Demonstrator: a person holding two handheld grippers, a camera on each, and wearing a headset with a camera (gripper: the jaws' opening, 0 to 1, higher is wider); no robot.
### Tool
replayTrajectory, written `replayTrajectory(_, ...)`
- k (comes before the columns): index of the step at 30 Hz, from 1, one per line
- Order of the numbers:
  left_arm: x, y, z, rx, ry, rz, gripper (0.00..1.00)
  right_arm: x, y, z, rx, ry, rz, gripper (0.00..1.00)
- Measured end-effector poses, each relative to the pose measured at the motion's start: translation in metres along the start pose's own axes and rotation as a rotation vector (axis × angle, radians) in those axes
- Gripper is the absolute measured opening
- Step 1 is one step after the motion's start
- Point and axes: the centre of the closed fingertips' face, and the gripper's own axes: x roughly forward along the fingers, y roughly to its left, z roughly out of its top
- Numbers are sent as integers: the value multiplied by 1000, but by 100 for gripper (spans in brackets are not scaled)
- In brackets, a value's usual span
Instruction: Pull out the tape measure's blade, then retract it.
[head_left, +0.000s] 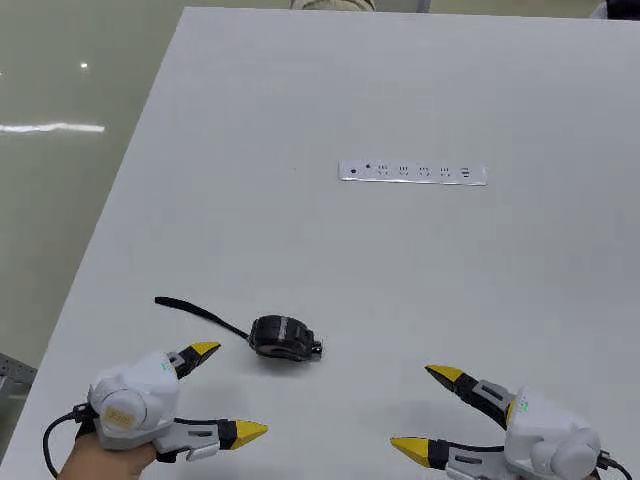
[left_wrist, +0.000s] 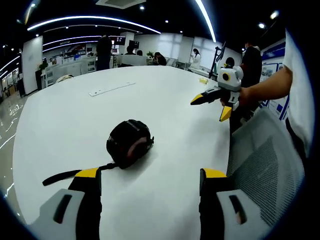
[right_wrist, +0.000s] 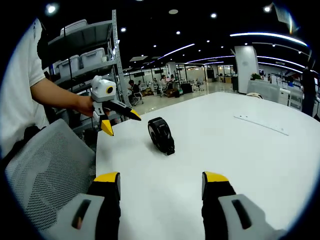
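Just far and right of the left gripper (head_left: 228, 390), nearer it than the right gripper (head_left: 425, 410), the tape measure (head_left: 285, 337) lies lengthwise left-right, strap (head_left: 195, 312) trailing left; both grippers spread, holding nothing

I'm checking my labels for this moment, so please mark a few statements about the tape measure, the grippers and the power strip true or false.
1. The black round tape measure lies on the white table, touching neither gripper. True.
2. The left gripper is shut on the tape measure. False: its jaws stand open, short of it.
3. The blade is drawn out across the table. False: no blade is out; a thin black strap trails from the tape measure.
4. The flat white power strip lies farther from the person than the tape measure. True.
5. The right gripper is open and holds nothing. True.
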Motion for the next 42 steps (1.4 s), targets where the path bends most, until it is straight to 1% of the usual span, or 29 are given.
replayTrajectory(4, 4, 4, 1, 19, 13, -20, 78, 6, -1, -2, -19, 10, 26, 66)
replayTrajectory(7, 6, 6, 1, 27, 21, -33, 77, 9, -2, 1, -12, 0, 41, 63)
replayTrajectory(8, 7, 7, 0, 26, 26, -38, 76, 11, -4, 1, -13, 4, 41, 63)
replayTrajectory(9, 8, 7, -1, 23, 35, -48, 75, 13, -5, -1, -19, 14, 43, 63)
replayTrajectory(11, 11, 8, -4, 40, 58, -54, 73, 16, -6, -2, -13, 15, 53, 63)
replayTrajectory(17, 18, 13, -3, 50, 68, -65, 73, 24, -11, -1, -7, 9, 66, 62)
replayTrajectory(24, 24, 21, -3, 68, 83, -76, 72, 34, -14, -2, -14, 10, 90, 61)
replayTrajectory(26, 26, 23, -2, 71, 85, -82, 72, 36, -15, 0, -15, 2, 98, 61)
replayTrajectory(32, 32, 29, -2, 103, 113, -97, 70, 43, -19, 0, -15, -4, 114, 59)
replayTrajectory(36, 37, 31, 1, 117, 111, -111, 70, 48, -20, 0, -19, 0, 123, 58)
replayTrajectory(40, 43, 33, 2, 137, 124, -126, 69, 54, -21, -1, -23, -2, 140, 56)
replayTrajectory(42, 46, 34, 2, 152, 128, -131, 69, 58, -22, -4, -22, 5, 145, 56)
